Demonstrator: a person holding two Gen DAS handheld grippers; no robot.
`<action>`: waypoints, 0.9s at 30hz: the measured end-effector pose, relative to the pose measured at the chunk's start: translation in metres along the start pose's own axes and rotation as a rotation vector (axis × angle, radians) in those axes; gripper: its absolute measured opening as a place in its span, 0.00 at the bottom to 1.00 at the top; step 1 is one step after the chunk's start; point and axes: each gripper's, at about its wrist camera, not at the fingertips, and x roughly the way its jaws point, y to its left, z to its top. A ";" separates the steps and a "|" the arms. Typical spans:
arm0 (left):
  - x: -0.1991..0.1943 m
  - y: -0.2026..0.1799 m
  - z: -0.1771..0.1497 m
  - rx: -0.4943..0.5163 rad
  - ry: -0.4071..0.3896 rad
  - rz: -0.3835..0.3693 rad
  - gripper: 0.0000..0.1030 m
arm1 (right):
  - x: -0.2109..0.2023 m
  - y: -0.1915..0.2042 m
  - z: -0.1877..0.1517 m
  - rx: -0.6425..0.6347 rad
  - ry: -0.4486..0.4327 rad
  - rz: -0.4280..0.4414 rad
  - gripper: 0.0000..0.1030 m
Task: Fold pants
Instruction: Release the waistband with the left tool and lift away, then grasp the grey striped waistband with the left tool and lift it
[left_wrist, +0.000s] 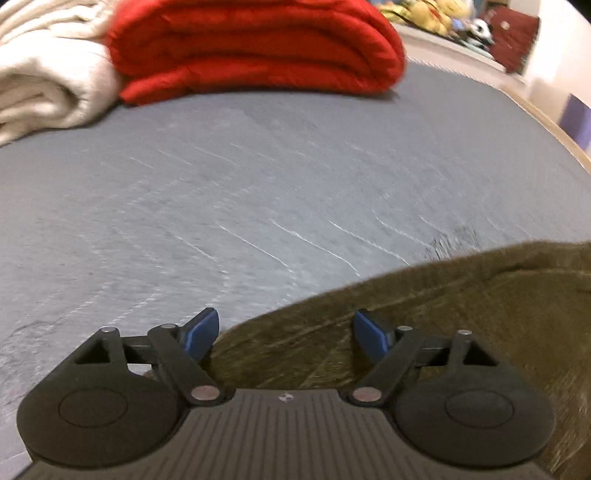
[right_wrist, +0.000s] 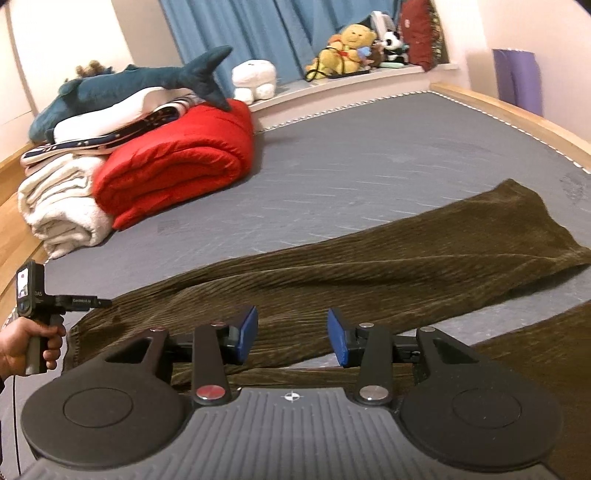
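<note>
Each claw, left claw (left_wrist: 286, 334) and right claw (right_wrist: 293, 334), has a ribbed grey body, two black round discs, black linkage arms with silver screws, and blue pads (right_wrist: 248, 328).

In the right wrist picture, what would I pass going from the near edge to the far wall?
The tool → brown corduroy pants → bare grey mattress → window ledge with the yellow teddy bear → blue curtain.
</note>
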 end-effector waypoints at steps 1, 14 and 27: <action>0.003 -0.002 -0.001 0.022 -0.001 -0.004 0.81 | -0.001 -0.004 0.000 0.002 -0.001 -0.008 0.43; -0.102 -0.035 -0.050 0.101 -0.220 -0.025 0.03 | -0.009 -0.038 -0.002 0.059 0.003 -0.108 0.43; -0.195 -0.070 -0.153 -0.099 -0.142 -0.096 0.39 | -0.033 -0.033 -0.024 0.101 -0.013 -0.085 0.43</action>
